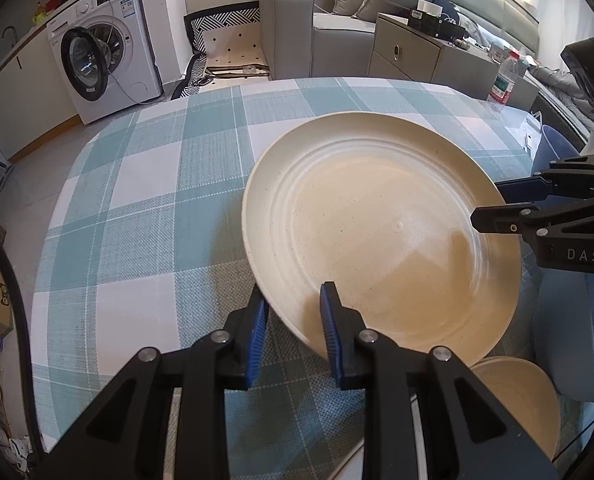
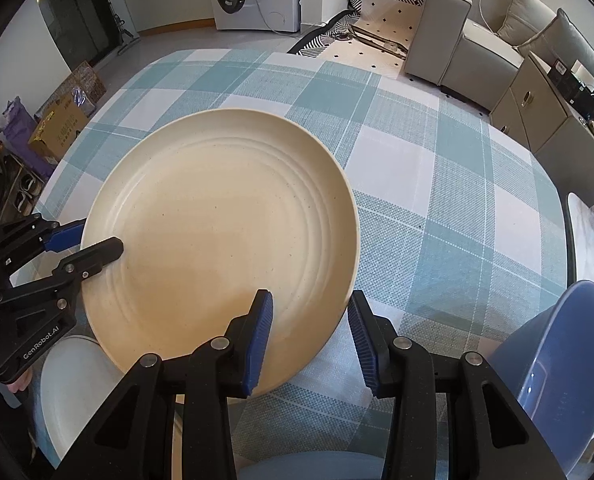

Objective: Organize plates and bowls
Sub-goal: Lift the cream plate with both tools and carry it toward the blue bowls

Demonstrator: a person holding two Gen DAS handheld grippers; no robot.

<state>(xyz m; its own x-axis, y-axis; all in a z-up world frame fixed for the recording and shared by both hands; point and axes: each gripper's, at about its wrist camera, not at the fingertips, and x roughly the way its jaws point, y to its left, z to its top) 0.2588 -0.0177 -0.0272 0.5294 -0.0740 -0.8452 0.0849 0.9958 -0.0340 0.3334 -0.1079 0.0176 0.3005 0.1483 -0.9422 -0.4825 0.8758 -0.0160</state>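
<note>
A large cream plate (image 1: 377, 220) (image 2: 225, 216) hangs tilted above the checked tablecloth (image 1: 145, 200). My left gripper (image 1: 293, 320) is shut on its near rim, one pad over the plate and one under it; in the right wrist view it (image 2: 93, 240) bites the plate's left edge. My right gripper (image 2: 311, 332) is shut on the rim at the other side, and shows in the left wrist view (image 1: 489, 204) at the plate's right edge. A cream bowl (image 1: 517, 400) (image 2: 69, 392) and a blue bowl (image 1: 557, 320) (image 2: 557, 360) sit near the table's front edge.
A clear water bottle (image 1: 505, 80) stands at the table's far right corner. Beyond the table are a washing machine (image 1: 105, 48), a grey sofa (image 1: 337, 32) and a low cabinet (image 1: 417, 52). Boxes (image 2: 61, 124) sit on the floor to the left.
</note>
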